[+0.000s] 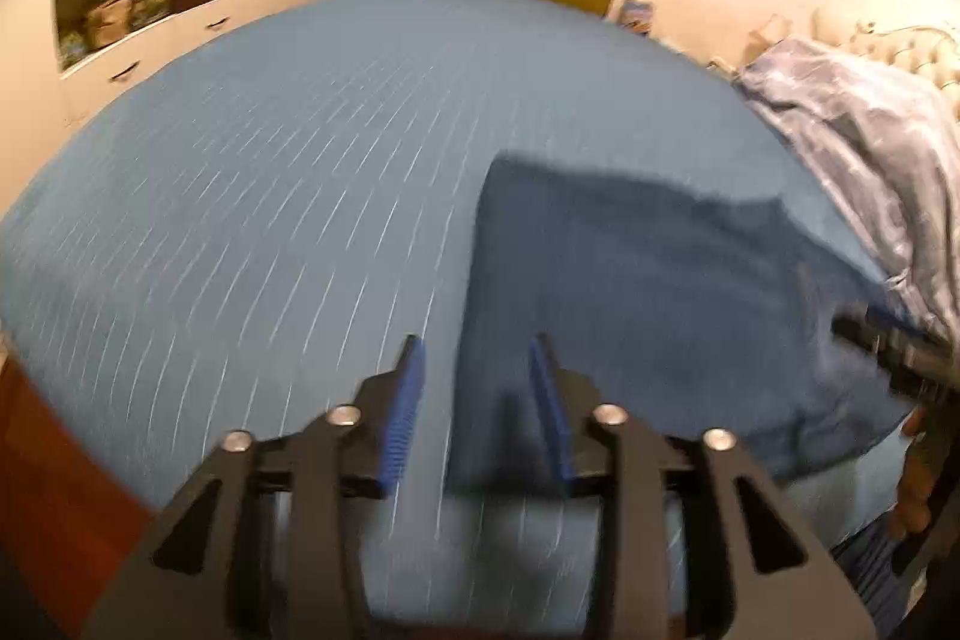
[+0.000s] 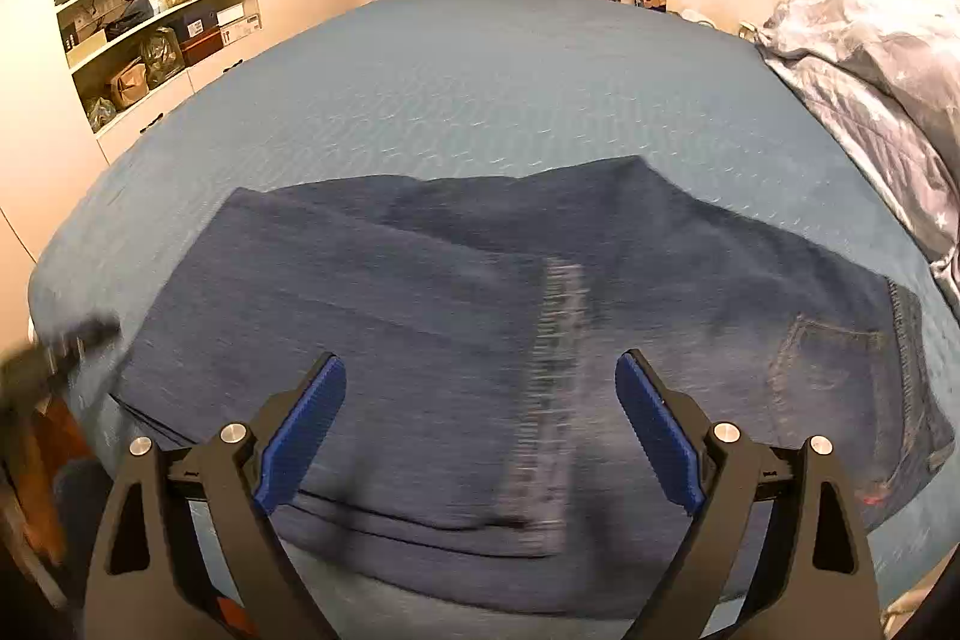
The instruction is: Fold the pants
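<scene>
Jeans (image 2: pixel 456 340) lie folded on the blue bed (image 2: pixel 456 88), bulk toward its near edge and right side, back pocket at the right end, a pale hem or seam strip running across the top layer. My right claw (image 2: pixel 480 424) hangs above them, jaws spread wide, nothing between the pads. My left claw (image 1: pixel 477 400) sits over the fold's left edge, jaws partly apart, pads not pressing cloth as far as the blur lets me tell. Neither claw holds anything. Judgement: fold mostly done. Risks: top layer looks loose, so a low pass could snag and drag it open; the far edge is uneven, so another fold would stack crooked; the near edge sits close to the bed's edge and could slide off.
</scene>
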{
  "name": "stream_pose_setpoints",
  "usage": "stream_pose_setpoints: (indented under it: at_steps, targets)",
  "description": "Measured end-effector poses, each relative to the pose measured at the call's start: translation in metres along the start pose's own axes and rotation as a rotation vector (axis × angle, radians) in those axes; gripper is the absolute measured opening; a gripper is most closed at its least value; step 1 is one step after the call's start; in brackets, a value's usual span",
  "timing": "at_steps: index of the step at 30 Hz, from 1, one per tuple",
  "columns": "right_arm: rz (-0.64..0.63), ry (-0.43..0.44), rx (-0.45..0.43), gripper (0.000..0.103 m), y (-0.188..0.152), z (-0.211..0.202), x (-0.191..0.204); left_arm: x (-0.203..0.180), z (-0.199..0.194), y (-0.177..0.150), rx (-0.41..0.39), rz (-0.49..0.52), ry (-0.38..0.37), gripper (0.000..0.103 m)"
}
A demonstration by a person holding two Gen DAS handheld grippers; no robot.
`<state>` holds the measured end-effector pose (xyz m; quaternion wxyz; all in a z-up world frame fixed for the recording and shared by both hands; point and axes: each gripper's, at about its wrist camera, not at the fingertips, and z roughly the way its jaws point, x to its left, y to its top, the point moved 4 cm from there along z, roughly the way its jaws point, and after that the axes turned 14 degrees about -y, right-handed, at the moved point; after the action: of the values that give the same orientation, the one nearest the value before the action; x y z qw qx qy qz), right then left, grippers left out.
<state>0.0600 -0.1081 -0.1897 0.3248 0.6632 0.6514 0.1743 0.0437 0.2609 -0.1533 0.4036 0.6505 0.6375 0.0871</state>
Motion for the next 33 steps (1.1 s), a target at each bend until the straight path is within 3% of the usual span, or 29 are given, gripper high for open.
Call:
stream_pose_setpoints:
  at_steps: [4,8,9,12,14,18,20,23,33]
  targets:
    - [-0.016,-0.025,-0.001,0.088,-0.012,0.003,0.021,-0.001,-0.009,-0.023,-0.014,-0.03,0.021,0.063]
    - [-0.052,-0.073,0.076,0.088,-0.026,0.025,0.025,-0.028,-0.014,-0.016,-0.083,0.106,0.017,0.073]
    - [-0.048,-0.063,0.125,0.088,-0.031,0.035,0.024,-0.032,-0.01,-0.012,-0.073,0.117,0.014,0.073]
    - [-0.038,-0.053,0.125,0.095,-0.038,0.04,0.019,-0.038,0.005,-0.009,-0.039,0.129,0.062,0.067]
    - [-0.011,-0.039,0.151,0.098,-0.042,0.044,0.016,-0.041,0.021,-0.01,0.016,0.102,0.049,0.044]
    - [-0.022,-0.039,0.149,0.098,-0.044,0.045,0.017,-0.038,0.033,-0.023,0.05,0.128,0.098,0.046]
    - [-0.018,-0.032,0.152,0.099,-0.043,0.046,0.015,-0.039,0.038,-0.025,0.06,0.138,0.122,0.054]
    - [-0.018,-0.027,0.149,0.099,-0.042,0.05,0.013,-0.027,0.039,-0.028,0.047,0.059,0.088,0.06]
    - [-0.022,-0.022,0.146,0.099,-0.044,0.049,0.012,-0.022,0.04,-0.03,0.027,0.062,0.069,0.061]
